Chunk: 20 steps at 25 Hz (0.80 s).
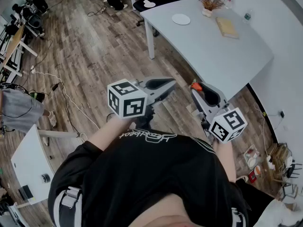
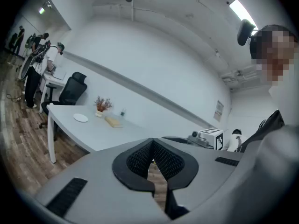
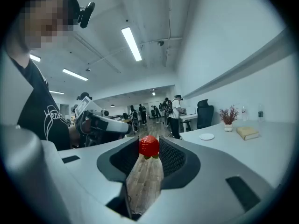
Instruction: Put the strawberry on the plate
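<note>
Red strawberry (image 3: 149, 145) is sitting right at the very tips of the right gripper (image 1: 194, 89). The jaws are closed in on its 2 sides and the little green leaves point down. It's up in the air over the wood floor, just short of the near corner of the white table (image 1: 222, 56). The plate (image 1: 181, 19) is way over at the far end of that table, well apart from the berry, near a potted plant (image 1: 210, 3) and a book (image 1: 227, 27).

The left gripper (image 2: 152, 159) has its jaws together with nothing between them, held level beside the other one, so it's just along for the ride.

Handling-wise, I'd guess it weighs next to nothing, but it's soft and bruises easily, and the skin looks a bit slick. Pinching it across the fat middle like this seems the right spot. Only the tips have it though, so it could roll or pop out if the squeeze gets tighter or the gripper swings fast. I'd carry it gently and get low over the plate before letting go.
</note>
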Each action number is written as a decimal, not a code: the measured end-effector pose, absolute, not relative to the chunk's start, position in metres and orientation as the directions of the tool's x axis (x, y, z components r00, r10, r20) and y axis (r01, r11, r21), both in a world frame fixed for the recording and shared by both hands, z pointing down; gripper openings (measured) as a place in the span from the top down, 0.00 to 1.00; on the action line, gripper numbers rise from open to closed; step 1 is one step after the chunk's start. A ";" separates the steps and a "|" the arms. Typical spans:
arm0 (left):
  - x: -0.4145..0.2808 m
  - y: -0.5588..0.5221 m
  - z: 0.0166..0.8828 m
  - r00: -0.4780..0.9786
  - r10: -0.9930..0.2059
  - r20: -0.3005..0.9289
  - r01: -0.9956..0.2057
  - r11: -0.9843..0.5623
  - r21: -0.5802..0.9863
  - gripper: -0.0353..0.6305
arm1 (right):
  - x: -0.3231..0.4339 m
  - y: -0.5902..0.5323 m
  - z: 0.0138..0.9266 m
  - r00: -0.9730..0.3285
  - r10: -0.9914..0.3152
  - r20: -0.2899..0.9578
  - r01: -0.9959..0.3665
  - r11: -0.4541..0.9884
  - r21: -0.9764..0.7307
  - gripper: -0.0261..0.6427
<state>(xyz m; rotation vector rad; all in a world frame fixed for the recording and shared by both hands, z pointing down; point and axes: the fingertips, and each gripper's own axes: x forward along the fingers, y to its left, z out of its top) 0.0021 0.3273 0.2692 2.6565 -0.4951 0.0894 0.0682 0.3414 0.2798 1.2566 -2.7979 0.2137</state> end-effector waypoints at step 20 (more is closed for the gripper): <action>0.026 0.355 0.276 0.937 -0.313 0.158 -0.350 -0.850 0.393 0.94 | 0.090 0.370 0.282 -0.664 -0.741 0.100 -0.747 0.654 -0.116 0.77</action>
